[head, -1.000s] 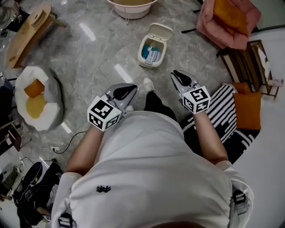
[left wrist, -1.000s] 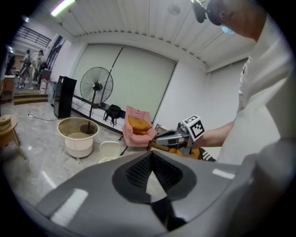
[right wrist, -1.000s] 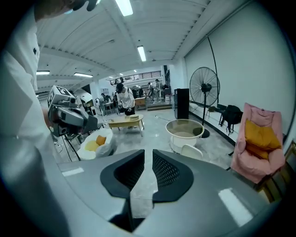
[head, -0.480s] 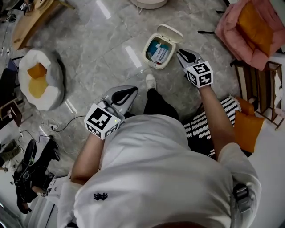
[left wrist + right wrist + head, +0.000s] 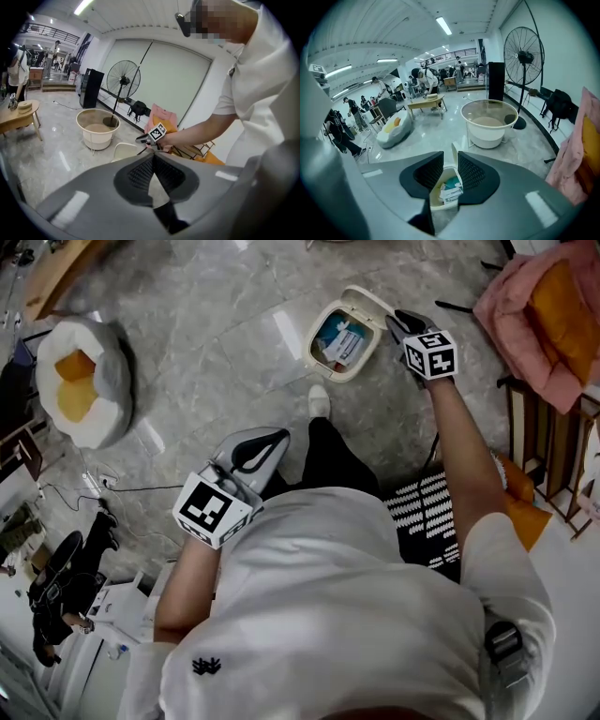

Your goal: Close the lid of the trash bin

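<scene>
The cream plastic trash bin stands on the grey marble floor. Its hinged lid is raised on the far side, away from the person. The right gripper, jaws slightly parted and empty, hovers just beside the lid. The left gripper, clenched on nothing, is well apart. Bare floor surrounds the bin, so tipping the lid towards the person should shut it.

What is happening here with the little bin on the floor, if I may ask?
A person with a tool in each hand holds the right tool out beside the trash bin, close to its lid. The lid stands open, with paper waste showing inside. The right tool's jaws are apart and grip nothing. The left tool is held back near the person's waist, jaws together.
</scene>
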Available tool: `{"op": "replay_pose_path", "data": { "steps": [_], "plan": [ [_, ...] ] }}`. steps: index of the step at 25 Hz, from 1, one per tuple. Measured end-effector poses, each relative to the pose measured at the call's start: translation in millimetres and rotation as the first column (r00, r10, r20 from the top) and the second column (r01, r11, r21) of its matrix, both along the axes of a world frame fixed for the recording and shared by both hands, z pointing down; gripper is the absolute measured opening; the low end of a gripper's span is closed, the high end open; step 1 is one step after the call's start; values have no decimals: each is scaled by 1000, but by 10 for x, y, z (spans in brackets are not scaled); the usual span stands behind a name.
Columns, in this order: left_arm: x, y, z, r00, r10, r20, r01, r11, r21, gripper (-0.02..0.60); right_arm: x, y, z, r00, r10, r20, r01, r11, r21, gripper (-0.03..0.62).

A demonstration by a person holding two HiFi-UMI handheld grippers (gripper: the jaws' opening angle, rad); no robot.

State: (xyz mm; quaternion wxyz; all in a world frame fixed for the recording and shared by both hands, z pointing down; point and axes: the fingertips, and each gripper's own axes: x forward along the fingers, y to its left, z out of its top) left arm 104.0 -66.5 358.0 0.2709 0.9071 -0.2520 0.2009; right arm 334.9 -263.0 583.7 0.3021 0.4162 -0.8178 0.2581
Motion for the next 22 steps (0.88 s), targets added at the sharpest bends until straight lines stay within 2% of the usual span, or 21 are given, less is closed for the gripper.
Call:
{"op": "replay_pose_path", "data": {
  "steps": [8,17,22],
  "plan": [
    [-4,-104,117,1000,-29,11,29,999,-24,57,4,-362,461,999,-29,-19,28,998,-59,84],
    [36,-119,237,999,-43,6,44,997,-68,57,-20,-445,749,998,-57,-8,56,990,-131,94],
    [48,-125,297,999,-39,11,40,996,-79,57,-76,-426,803,998,-66,-4,65,988,-138,94]
  ]
}}
